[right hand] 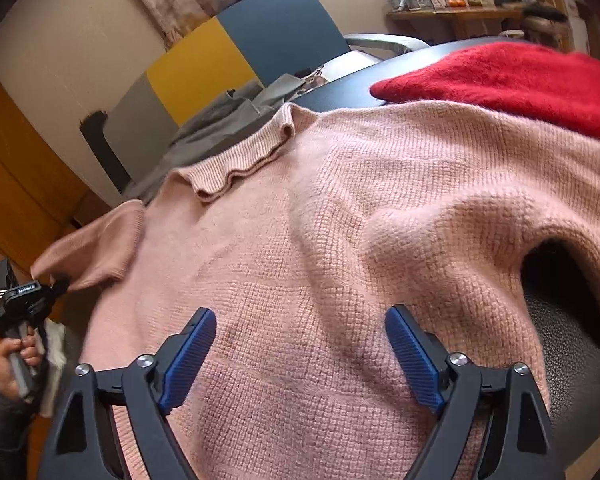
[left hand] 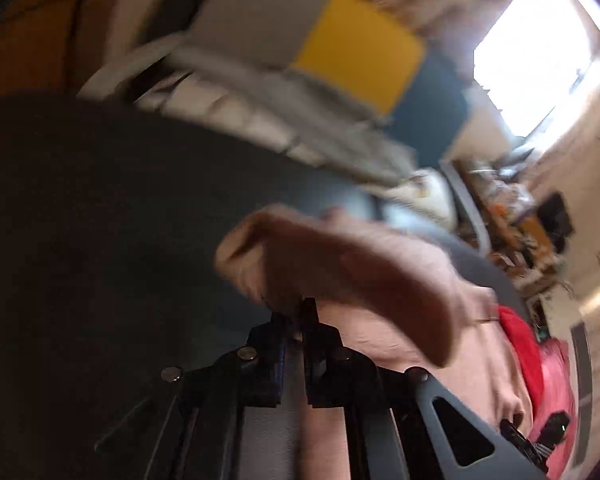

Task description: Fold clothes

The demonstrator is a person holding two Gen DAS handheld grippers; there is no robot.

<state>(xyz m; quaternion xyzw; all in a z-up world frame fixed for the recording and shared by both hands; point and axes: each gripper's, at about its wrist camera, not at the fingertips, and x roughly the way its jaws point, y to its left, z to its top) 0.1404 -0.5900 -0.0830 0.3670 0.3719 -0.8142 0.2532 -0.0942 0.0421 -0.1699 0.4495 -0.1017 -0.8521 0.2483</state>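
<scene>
So, my right gripper [right hand: 300,344] hangs w/ its blue pads [right hand: 192,356] spread wide, nothing between them, just above the front of the pink knit sweater [right hand: 340,208], which lies spread over the dark table [right hand: 340,88] and fills most of the right wrist view. Its ribbed collar [right hand: 240,156] sits at 11 o'clock from my open jaws, rumpled and partly folded over; one sleeve [right hand: 96,244] runs off toward 9 o'clock, where my left gripper [right hand: 54,286] pinches its cuff end, my hand [right hand: 18,356] round the handle below. At 3 o'clock the fabric lifts into a dark opening over the table edge. A red fuzzy garment [right hand: 508,80] lies past the sweater at 1 o'clock, touching or overlapping its far edge. Grey cloth [right hand: 220,120] is heaped beyond the collar, in front of a yellow, blue and grey panel [right hand: 236,56]. Left wrist view is v. blurred: the jaws stand nearly together on the pink sleeve [left hand: 340,264], which arches up and across from them, dark table [left hand: 100,200] to 9 o'clock, red cloth [left hand: 520,336] at 3 o'clock, bright window [left hand: 536,52] at 1 o'clock.
</scene>
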